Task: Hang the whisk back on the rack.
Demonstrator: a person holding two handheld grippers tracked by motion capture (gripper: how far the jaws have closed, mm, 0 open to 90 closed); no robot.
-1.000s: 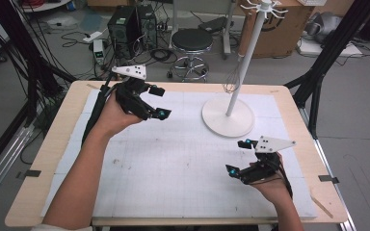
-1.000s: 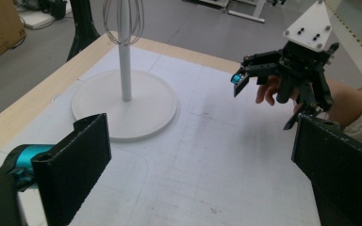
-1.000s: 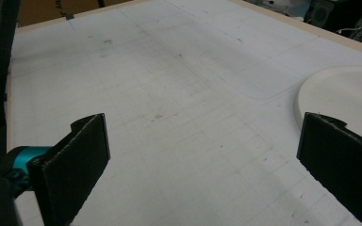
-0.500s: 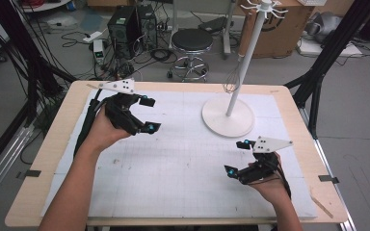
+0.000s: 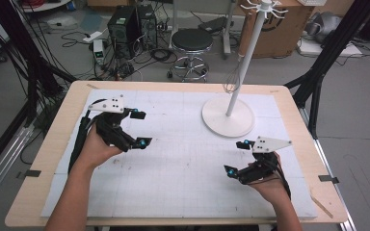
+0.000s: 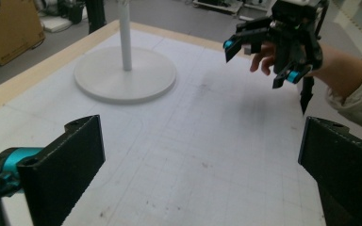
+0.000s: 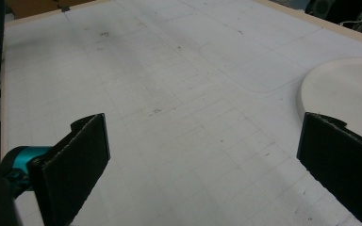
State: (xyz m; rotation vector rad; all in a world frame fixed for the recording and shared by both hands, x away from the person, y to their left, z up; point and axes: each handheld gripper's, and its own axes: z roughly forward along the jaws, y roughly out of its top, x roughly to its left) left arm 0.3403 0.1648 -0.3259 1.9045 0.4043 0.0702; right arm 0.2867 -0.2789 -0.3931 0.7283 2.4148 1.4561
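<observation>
**Both tongs open over the bare mat, stand at the far right**

Nearest the person, the right tongs (image 5: 236,158) hang low over the right front part of the white gridded mat (image 5: 183,168). Their jaws stand wide with nothing between them; in the right gripper view only the mat lies between the two black jaws, with the edge of the stand's round foot (image 7: 344,89) at the right.

A little farther in, on the left side of the desk (image 5: 58,144), the left tongs (image 5: 140,128) point toward the middle of the mat. Their jaws have just been opening and now stand wide, with nothing between them. In the left gripper view the mat lies between the jaws, and the right tongs (image 6: 264,59) show farther off.

Farther back, the white stand (image 5: 228,115) rests on the far right part of the mat, well apart from both tongs. A wire whisk (image 5: 232,82) hangs beside its pole.

Beyond the desk, a stool (image 5: 191,43) stands on the floor.
</observation>
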